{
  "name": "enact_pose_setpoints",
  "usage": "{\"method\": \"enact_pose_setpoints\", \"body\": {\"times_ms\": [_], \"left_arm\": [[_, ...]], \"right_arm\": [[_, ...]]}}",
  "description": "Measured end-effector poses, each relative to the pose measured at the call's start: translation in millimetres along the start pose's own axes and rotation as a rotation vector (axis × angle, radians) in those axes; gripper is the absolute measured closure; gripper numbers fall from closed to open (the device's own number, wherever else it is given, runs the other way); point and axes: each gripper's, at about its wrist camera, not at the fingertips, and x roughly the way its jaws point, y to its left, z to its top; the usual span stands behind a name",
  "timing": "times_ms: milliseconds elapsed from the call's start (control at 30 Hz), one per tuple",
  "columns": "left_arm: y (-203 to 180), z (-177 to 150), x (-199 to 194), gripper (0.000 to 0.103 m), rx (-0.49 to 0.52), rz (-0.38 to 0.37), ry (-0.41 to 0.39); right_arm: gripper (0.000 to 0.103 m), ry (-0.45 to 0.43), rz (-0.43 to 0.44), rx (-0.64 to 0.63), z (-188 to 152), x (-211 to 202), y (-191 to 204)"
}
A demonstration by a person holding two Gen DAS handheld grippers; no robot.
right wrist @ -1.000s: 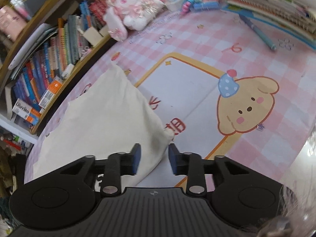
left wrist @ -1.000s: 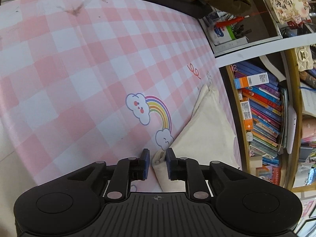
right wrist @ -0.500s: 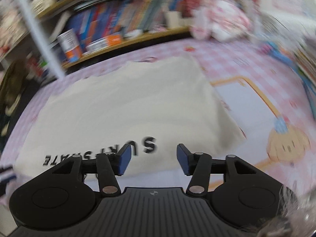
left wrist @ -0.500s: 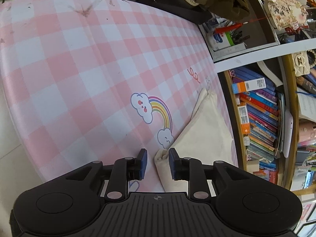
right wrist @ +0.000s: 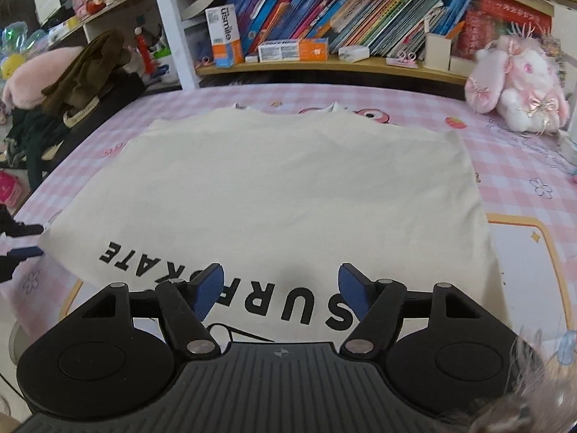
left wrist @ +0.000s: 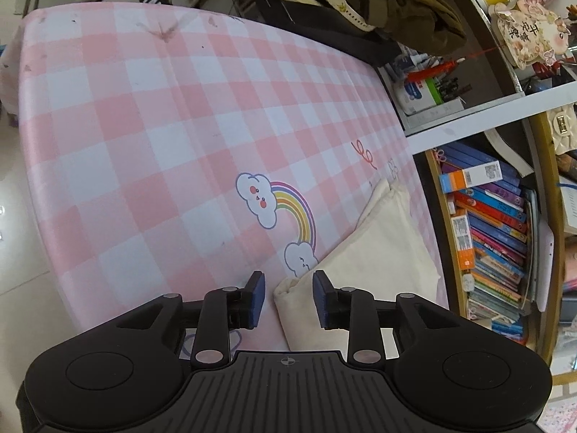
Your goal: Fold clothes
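Cream cotton T-shirt with black lettering lies flat on the pink checked mat, its corner just ahead of the released left gripper, its lettered edge directly under the spread-open right gripper.

Your cream shirt carries black block lettering near its close edge, and it lies on a desk covered in pink-and-white checks, printed with a rainbow between two white clouds with pink cheeks. Each gripper you hold is black with blue pads, the left gripper and the right gripper alike. Behind the shirt you have a pale pink and white plush toy and a shelf of books in blue, purple, orange and red.
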Motion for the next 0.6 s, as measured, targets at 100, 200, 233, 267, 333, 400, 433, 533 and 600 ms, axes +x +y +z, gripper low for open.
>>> {"method": "enact_pose_setpoints", "body": {"times_ms": [100,200,233,267,333,400,433,533,600], "left_arm": [[-2.8,-1.1,-0.3,0.066,0.011,0.003,-0.006],[-5.0,-2.1,-0.3,0.062,0.018,0.004,-0.011],[-5.3,-2.2,-0.2,0.061,0.018,0.003,-0.012],[-5.6,-1.9,0.4,0.061,0.023,0.001,-0.007],[-6.2,-1.0,1.6,0.061,0.035,-0.003,0.003],[-6.9,1.5,3.7,0.061,0.049,-0.014,0.021],[-7.2,3.2,4.9,0.061,0.055,-0.020,0.032],[-7.7,8.8,8.4,0.061,0.077,-0.037,0.066],[-8.1,10.9,9.8,0.067,0.089,-0.041,0.085]], "right_arm": [[0.035,0.013,0.017,0.007,-1.2,4.4,-3.5],[0.035,0.015,0.033,-0.006,1.1,6.7,-0.9],[0.035,0.013,0.039,-0.014,2.0,6.7,0.5],[0.035,0.010,0.047,-0.022,3.0,6.2,2.6],[0.035,0.006,0.062,-0.031,5.7,6.6,9.9],[0.035,0.004,0.077,-0.040,8.5,8.2,19.3],[0.035,0.003,0.085,-0.049,9.3,9.5,26.0],[0.035,0.003,0.105,-0.078,11.7,14.3,47.9],[0.035,0.003,0.117,-0.102,13.7,19.6,66.6]]}}
